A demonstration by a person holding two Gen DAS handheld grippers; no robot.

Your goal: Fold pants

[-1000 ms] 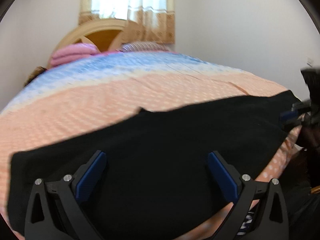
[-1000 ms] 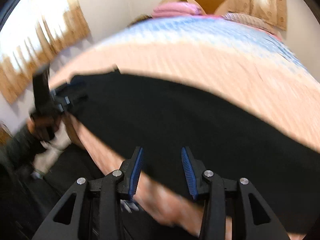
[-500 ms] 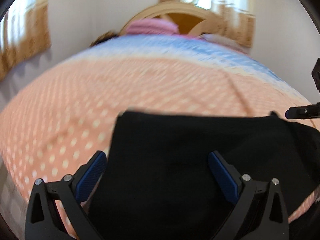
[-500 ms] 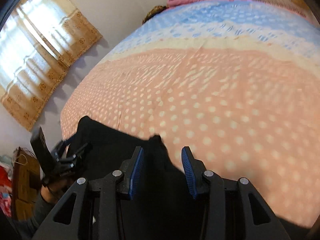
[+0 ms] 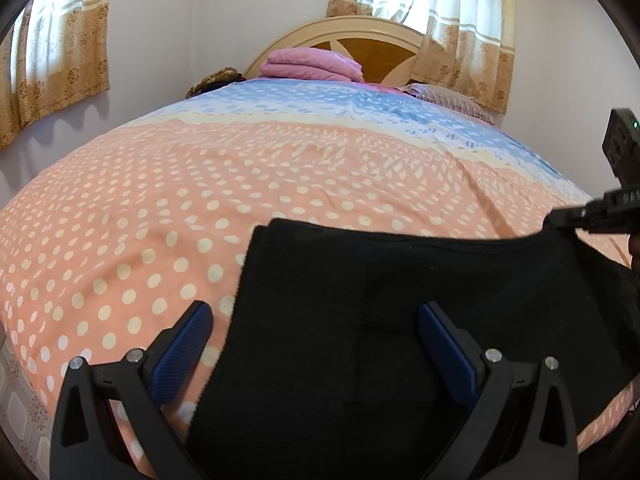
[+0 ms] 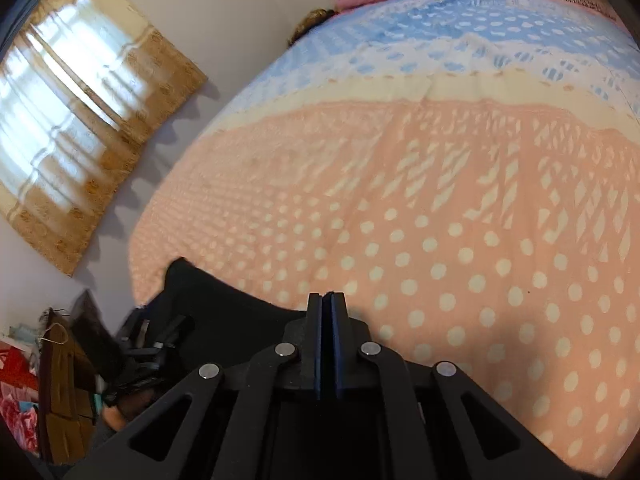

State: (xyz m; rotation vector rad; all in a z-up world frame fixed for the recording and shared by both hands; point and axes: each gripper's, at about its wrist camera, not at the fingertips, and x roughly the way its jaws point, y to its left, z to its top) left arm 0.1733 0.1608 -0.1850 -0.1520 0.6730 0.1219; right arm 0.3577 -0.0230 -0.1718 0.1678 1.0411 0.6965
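Black fabric pants [image 5: 400, 320] low in frame, doubled on dotted peach bedspread [image 5: 160, 220]; further folding pending; right gripper [image 6: 327, 300] just pinched far edge, left gripper [image 5: 316, 344] spread

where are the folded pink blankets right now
In the left wrist view the folded pink blankets sit at the far end of the bed, against the wooden headboard, left of the striped pillow.

Black gripper frames [image 5: 312, 344], blue pads [image 5: 182, 352], silver screws
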